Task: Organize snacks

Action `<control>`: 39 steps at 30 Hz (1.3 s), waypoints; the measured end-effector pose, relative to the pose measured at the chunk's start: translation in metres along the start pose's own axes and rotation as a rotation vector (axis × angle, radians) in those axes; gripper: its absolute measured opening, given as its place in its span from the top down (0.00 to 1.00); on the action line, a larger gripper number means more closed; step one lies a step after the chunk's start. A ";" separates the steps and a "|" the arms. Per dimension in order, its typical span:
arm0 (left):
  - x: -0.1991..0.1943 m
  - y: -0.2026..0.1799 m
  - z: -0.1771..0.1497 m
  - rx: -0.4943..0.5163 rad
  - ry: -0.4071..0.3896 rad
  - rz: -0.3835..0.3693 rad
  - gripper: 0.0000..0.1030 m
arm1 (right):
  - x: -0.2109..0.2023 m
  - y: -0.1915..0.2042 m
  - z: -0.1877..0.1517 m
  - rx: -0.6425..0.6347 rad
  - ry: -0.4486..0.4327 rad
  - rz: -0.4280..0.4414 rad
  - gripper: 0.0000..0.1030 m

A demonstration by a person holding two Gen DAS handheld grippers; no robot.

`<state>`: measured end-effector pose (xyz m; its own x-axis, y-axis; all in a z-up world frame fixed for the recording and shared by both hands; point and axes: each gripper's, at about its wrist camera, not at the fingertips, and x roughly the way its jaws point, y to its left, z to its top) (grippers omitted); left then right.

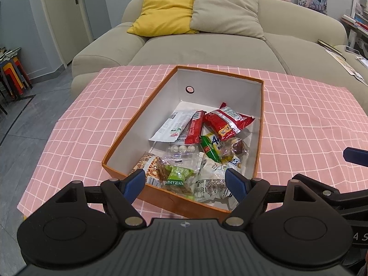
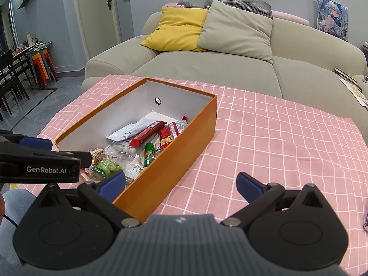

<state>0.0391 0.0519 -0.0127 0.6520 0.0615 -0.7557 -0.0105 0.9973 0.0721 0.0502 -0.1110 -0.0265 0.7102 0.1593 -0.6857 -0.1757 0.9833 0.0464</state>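
Nearest in the left wrist view, the left gripper is being held over the near end of the box, its blue-padded fingers spread apart with nothing between them. At 3 o'clock a blue tip of the right gripper is being shown at the frame edge.

In the right wrist view, the right gripper is being held released and empty, one finger over the box's near corner and the other over the cloth. At 9 o'clock the left gripper is being seen side-on above the near end of the box.

The snacks are all lying inside the orange, white-lined box, which is sitting on a pink checked cloth. At the near end, a nut pack, a green packet and a white bag are being crowded together. Toward 12 o'clock, a clear pack of round sweets and a green bar are lying mid-box. Beyond them a red bar is resting on a long white wrapper, with a red bag at 1 o'clock. The far end of the box is showing bare floor and a round hole in its wall.

Behind the cloth, a beige sofa is carrying a yellow cushion and a beige cushion.
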 end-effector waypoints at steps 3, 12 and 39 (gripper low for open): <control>-0.001 0.000 0.000 -0.002 -0.002 0.002 0.10 | 0.000 0.000 0.000 -0.002 -0.002 -0.001 0.04; -0.002 0.002 0.000 -0.001 -0.005 0.005 0.10 | -0.002 0.004 0.001 -0.014 -0.006 0.005 0.04; -0.007 0.003 -0.001 -0.009 -0.013 0.007 0.11 | -0.002 0.003 0.000 -0.021 -0.007 0.007 0.04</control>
<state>0.0341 0.0544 -0.0081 0.6613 0.0681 -0.7470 -0.0218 0.9972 0.0717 0.0482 -0.1089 -0.0246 0.7134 0.1667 -0.6806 -0.1950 0.9801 0.0357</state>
